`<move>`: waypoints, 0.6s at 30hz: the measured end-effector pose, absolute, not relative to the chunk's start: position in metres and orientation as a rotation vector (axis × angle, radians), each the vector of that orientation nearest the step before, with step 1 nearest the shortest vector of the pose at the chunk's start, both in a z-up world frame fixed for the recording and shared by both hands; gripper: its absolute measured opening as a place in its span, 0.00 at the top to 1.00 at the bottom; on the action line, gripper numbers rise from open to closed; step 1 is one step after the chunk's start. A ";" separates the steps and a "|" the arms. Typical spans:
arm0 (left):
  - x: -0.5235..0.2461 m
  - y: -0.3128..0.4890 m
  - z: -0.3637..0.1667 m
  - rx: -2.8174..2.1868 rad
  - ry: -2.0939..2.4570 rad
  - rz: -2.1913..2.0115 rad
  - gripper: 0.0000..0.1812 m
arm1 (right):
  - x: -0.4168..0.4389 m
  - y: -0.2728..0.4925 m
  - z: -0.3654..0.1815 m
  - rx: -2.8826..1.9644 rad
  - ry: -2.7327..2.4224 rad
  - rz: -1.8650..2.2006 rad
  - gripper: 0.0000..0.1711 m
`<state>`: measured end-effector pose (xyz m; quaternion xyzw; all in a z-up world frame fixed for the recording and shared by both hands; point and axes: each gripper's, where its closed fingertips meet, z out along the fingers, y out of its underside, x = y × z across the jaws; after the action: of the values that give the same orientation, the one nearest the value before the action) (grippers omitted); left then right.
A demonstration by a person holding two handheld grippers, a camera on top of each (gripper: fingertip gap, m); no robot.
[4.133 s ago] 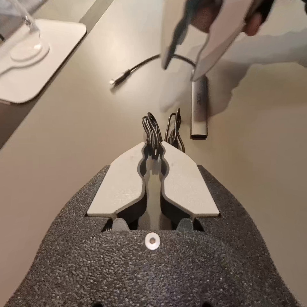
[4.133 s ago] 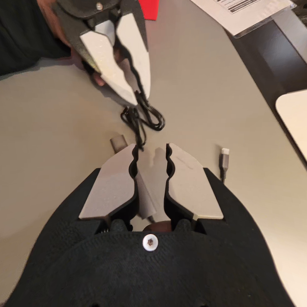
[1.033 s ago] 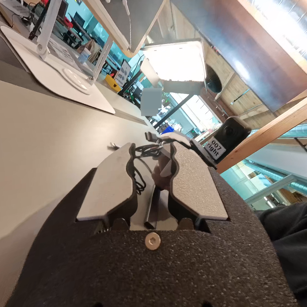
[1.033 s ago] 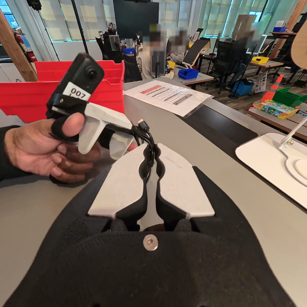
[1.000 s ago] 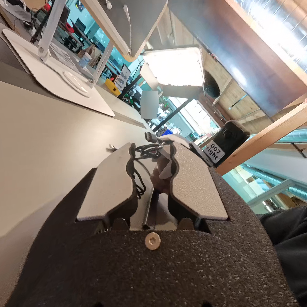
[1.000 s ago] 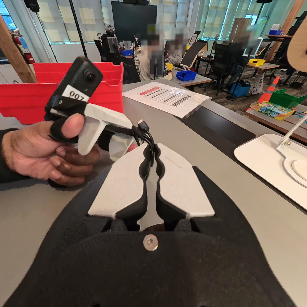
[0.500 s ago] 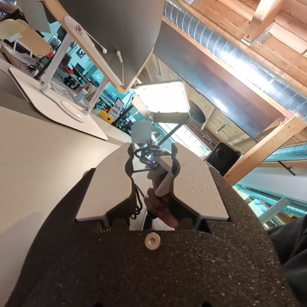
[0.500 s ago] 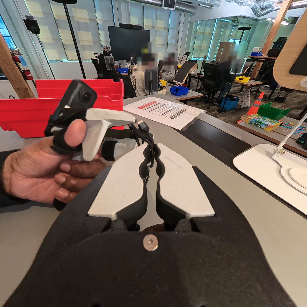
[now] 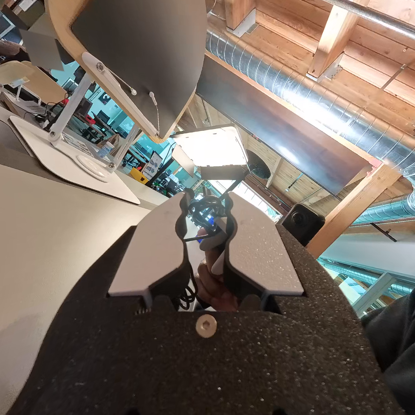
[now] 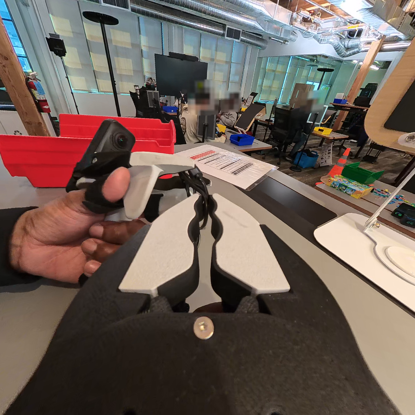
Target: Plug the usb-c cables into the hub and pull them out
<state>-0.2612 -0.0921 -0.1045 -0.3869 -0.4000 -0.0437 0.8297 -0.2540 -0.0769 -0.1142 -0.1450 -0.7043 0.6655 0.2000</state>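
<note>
Right wrist view: the right gripper (image 10: 205, 199), at the centre of the frame, has its fingers pressed together on a bunch of black cables (image 10: 197, 184). One plug end sticks up just above the fingertips. At middle left, a hand (image 10: 67, 233) holds the left gripper (image 10: 186, 175), which reaches in to the same bunch from the left. A red bin (image 10: 45, 155) sits behind it on the grey table (image 10: 336, 314), and a printed sheet (image 10: 226, 161) lies upper centre.

Left wrist view: the left gripper's fingers stand partly apart, with the tangle of cables lying between the tips; I cannot tell whether they grip it.

No hub shows in either view. Plugging in has likely not begun; the step looks like sorting one cable from the bunch. The next move calls for freeing a single plug and finding the hub.
</note>
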 end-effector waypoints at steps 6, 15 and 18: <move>-0.259 -0.090 -0.107 -0.872 -0.841 -0.131 0.87 | -0.255 -0.077 -0.119 -0.398 -1.991 1.828 0.97; -0.253 -0.091 -0.107 -0.974 -0.799 -0.099 0.90 | -0.252 -0.080 -0.123 -0.388 -2.057 1.815 0.97; -0.253 -0.089 -0.110 -1.005 -0.804 -0.118 0.89 | -0.255 -0.077 -0.122 -0.400 -2.030 1.805 0.97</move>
<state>-0.2530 -0.0895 -0.1101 -0.4683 -0.3748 -0.0551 0.7983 -0.2549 -0.0767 -0.1218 -0.1427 -0.7248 0.6447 0.1968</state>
